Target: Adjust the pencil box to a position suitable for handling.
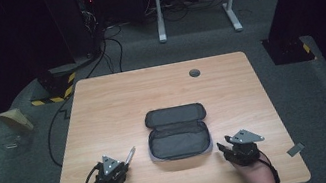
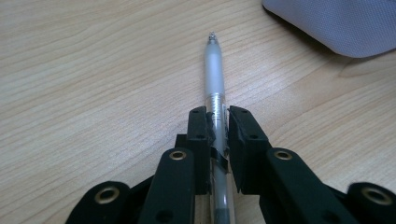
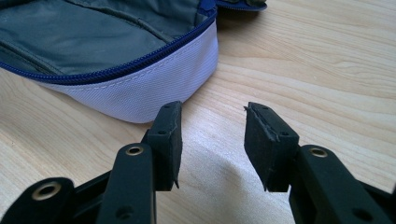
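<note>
Pen (image 2: 215, 88), clear-barrelled with a frosted grip, is clamped between the jaws of the left tongs (image 2: 217, 126), its tip pointing up the frame above bare wood in the left gripper view. In the high view the left tongs (image 1: 122, 165) sit at the lower left of the table (image 1: 103, 112), and the pen (image 1: 130, 155) sticks out diagonally toward the upper right, just left of the pencil case (image 1: 178, 132). That case lies unzipped at the lower centre of the table, its lid folded back toward the far edge and its grey lining showing. A small grey disc (image 1: 194, 72) sits in the wood near the far edge. At the lower right, the right tongs (image 1: 223, 148) rest close to the case's right end. In the right gripper view the right tongs (image 3: 212, 140) stand wide apart with nothing between them, and the case (image 3: 140, 84), with its blue zip and pale outer cloth, fills the upper left.
</note>
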